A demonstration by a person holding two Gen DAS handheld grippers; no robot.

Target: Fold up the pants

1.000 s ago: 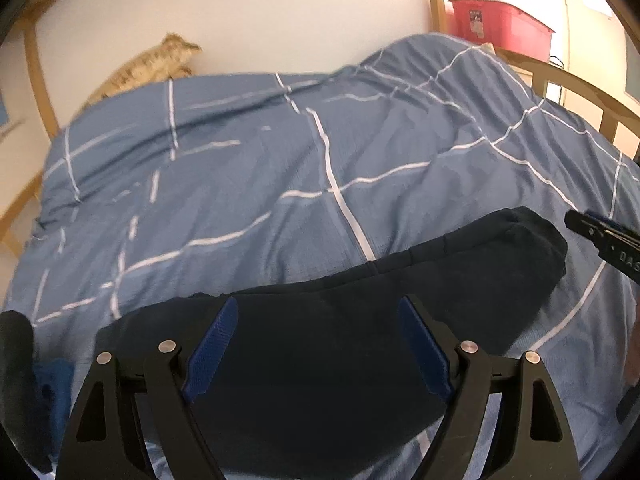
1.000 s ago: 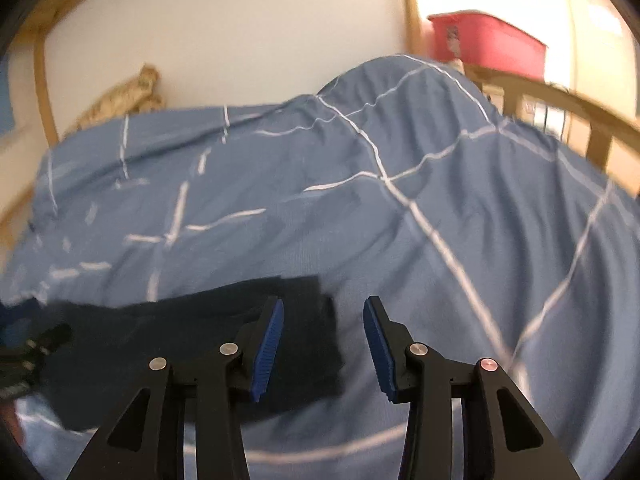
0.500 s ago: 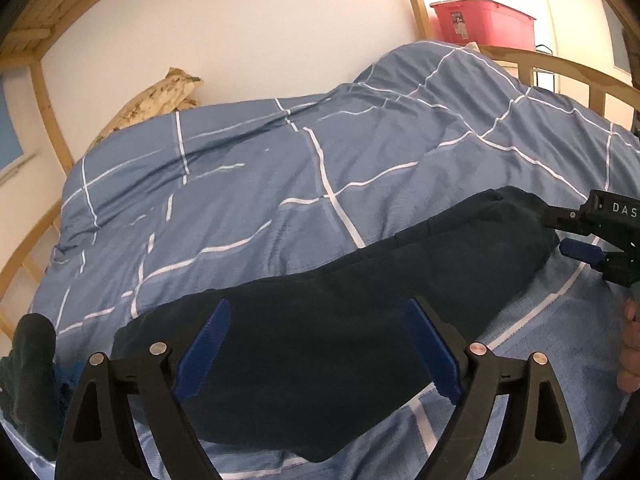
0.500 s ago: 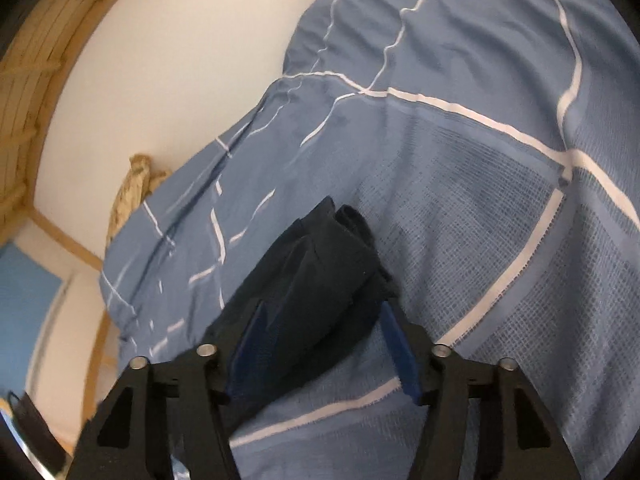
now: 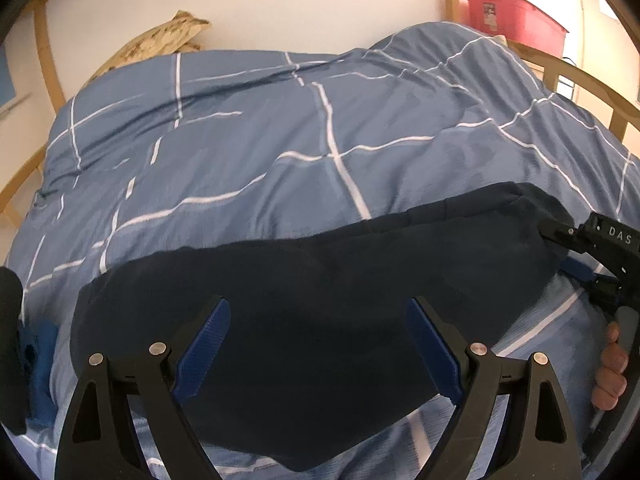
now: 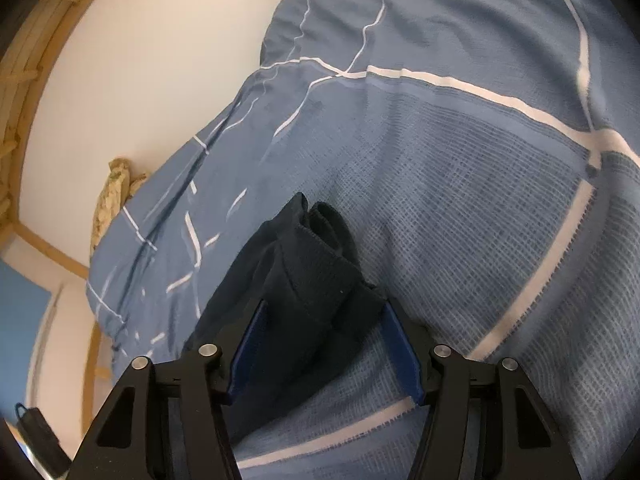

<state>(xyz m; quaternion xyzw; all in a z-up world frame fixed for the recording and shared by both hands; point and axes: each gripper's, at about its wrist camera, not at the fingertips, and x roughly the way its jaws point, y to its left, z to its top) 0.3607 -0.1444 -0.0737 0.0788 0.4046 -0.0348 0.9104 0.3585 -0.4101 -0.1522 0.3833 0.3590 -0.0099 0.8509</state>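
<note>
The dark navy pants (image 5: 320, 300) lie folded lengthwise in a long band across the blue duvet (image 5: 280, 148). My left gripper (image 5: 316, 312) hovers open and wide over the middle of the band, with nothing between its pads. At the band's right end is my right gripper (image 5: 576, 252), rolled so that one finger lies over the cloth and one under it. In the right wrist view the bunched end of the pants (image 6: 316, 280) sits between the closing jaws of the right gripper (image 6: 326, 306). The cloth reaches both pads there but does not look squeezed.
A person's fingers (image 5: 612, 364) hold the right gripper's handle. A red storage bin (image 5: 516, 16) stands behind the wooden bed rail (image 5: 580, 80) at the back right. A patterned pillow (image 5: 160, 44) leans on the wall. Dark and blue cloth (image 5: 16, 340) lies at the left edge.
The right gripper has rolled, dropped onto the duvet and slid around the pants' right end, with its jaws narrowing. The left gripper has opened slightly and stays over the pants' middle.
</note>
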